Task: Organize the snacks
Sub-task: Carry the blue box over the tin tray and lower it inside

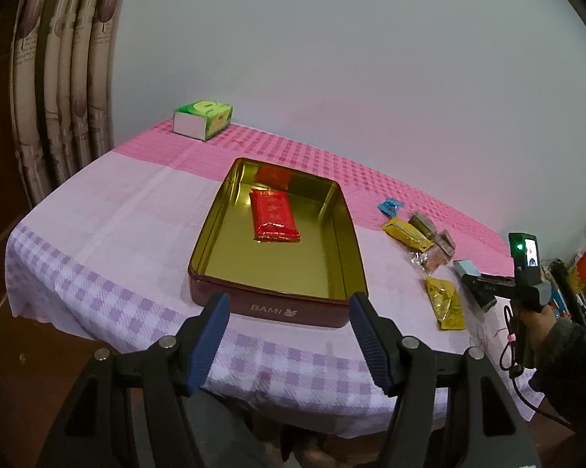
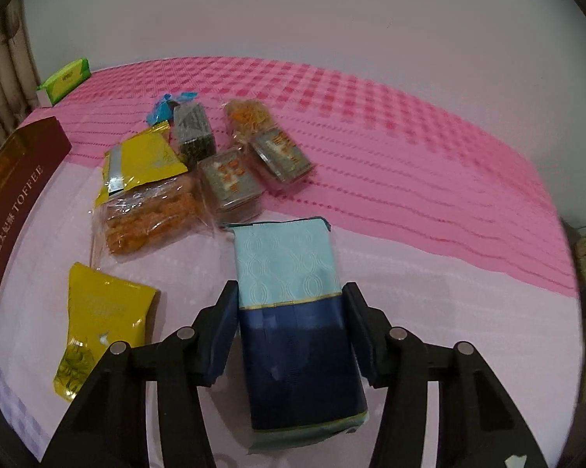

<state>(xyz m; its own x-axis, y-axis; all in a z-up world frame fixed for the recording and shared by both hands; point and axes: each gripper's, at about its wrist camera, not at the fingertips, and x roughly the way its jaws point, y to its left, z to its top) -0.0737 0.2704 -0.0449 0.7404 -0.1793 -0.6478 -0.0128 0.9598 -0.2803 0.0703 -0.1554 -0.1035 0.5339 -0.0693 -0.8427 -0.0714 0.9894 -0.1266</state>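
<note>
While right gripper (image 2: 291, 331) clasps blue packet (image 2: 293, 312), red packet (image 1: 274, 216) in tin (image 1: 269, 308)

We see our left gripper (image 1: 289, 345) as two black angular arms with round silver screws at the joints and ribbed dark blue pads (image 1: 209, 345) on the fingers. Our right gripper (image 2: 291, 337) has the same black arms, silver screws and blue pads. From the left view its black handle carries a small lit screen with a green light, a thin black cable loops below, and our sleeve (image 1: 565, 366) is dark grey
</note>
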